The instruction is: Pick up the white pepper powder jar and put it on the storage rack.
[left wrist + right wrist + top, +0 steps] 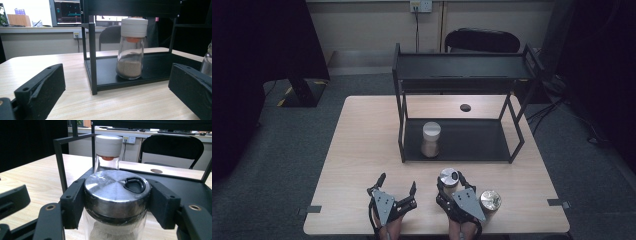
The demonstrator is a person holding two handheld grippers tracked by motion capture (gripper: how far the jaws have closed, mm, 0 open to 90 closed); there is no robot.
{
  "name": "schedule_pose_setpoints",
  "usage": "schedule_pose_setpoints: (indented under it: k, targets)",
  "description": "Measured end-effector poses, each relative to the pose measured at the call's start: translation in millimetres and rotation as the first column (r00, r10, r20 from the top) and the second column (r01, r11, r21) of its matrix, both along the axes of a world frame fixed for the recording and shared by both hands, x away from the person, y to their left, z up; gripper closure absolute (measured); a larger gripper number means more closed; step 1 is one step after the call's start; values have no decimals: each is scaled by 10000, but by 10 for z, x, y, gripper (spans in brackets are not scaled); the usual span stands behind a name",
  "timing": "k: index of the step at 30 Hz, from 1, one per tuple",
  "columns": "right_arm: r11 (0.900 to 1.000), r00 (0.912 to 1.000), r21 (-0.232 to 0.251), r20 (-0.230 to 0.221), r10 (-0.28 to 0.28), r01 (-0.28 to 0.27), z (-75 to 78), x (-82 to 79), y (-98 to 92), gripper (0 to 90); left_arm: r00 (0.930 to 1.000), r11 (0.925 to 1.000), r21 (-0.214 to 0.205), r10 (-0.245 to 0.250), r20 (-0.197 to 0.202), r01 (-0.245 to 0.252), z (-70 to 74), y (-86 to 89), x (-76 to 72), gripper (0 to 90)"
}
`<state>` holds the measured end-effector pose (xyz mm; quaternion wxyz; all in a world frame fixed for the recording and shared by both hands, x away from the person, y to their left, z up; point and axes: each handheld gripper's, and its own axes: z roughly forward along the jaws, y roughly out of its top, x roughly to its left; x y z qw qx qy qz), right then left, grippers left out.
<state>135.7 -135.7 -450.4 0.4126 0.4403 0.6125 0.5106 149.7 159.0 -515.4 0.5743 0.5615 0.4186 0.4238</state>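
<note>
Right gripper (453, 181) clamped on the steel lid of a shaker (116, 195), jaws pressing both sides, shaker standing on the table (362, 150) just in front of the rack (462, 145). Left gripper (397, 184) with jaws wide apart and nothing between, low over the table beside the right one. On the lower rack shelf a white-capped jar (131, 50) upright; second steel-lidded shaker (490, 200) just right of the right gripper.
</note>
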Motion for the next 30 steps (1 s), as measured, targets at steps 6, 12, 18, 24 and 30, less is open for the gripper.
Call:
schedule_pose_setpoints:
  k: [6,12,18,24,30]
  targets:
    - [9999,9999,-5,-7,166,-166,63,8,-12,350,10000,10000,-1,1,-1,-1,0,0,0,3]
    - [9996,9995,39,-124,281,-280,113,24,-44,350,10000,10000,0,1,0,-1,0,0,0,3]
    - [9992,9991,57,-142,404,-403,160,31,-63,350,10000,10000,0,2,-1,-2,0,0,0,3]
    - [9984,9984,107,-140,550,-549,234,50,-107,350,10000,10000,3,2,0,-2,0,0,-1,3]
    - [9980,9980,107,-42,628,-627,292,77,-132,350,10000,10000,5,14,5,-14,-1,-2,-2,3]
